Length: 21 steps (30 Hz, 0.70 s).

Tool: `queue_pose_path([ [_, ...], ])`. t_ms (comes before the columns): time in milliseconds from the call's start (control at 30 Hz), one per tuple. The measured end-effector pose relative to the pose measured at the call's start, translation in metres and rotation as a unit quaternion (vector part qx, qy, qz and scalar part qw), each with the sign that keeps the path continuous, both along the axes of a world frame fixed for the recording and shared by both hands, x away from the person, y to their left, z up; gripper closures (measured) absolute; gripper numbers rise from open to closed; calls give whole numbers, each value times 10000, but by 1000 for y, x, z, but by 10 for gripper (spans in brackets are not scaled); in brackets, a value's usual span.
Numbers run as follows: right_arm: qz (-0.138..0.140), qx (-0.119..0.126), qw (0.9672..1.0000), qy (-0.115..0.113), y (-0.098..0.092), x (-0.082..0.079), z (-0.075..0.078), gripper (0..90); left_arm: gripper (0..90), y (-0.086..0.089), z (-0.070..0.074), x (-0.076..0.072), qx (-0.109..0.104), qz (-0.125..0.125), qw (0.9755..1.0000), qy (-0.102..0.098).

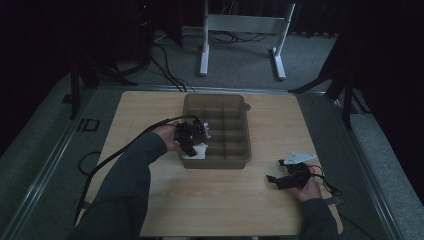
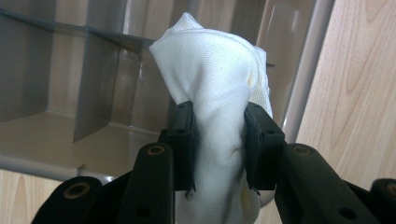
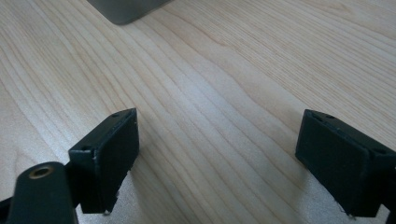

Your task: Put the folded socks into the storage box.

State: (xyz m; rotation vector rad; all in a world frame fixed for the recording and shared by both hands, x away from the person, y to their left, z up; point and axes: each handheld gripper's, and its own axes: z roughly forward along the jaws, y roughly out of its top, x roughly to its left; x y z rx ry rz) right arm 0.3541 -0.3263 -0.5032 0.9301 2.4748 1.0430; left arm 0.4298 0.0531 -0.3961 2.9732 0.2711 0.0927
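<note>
**White cloth clamped at the tray's near-left corner**

High view: the left gripper [image 1: 192, 140] hangs over the brown divided tray [image 1: 235, 160], its white cloth [image 1: 196, 151] at the tray's seven o'clock corner. The right gripper [image 1: 286, 180] rests on the wooden table [image 1: 220, 200], at four o'clock from the tray.

Left gripper view: the cloth [image 2: 217, 98] bulges up at twelve o'clock, pinched between both pads (weave and creases visible here).

Right gripper view: the right gripper [image 3: 217, 163] has its jaws spread wide over bare wood, the tray's corner [image 3: 123, 9] at eleven o'clock.
</note>
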Motion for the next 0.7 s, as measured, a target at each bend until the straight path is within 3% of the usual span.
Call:
queue_pose_path([
  [700, 0, 0, 10000, 0, 0, 0, 0, 130, 685, -10, -19, 5, 262, 131, 9994, 204],
])
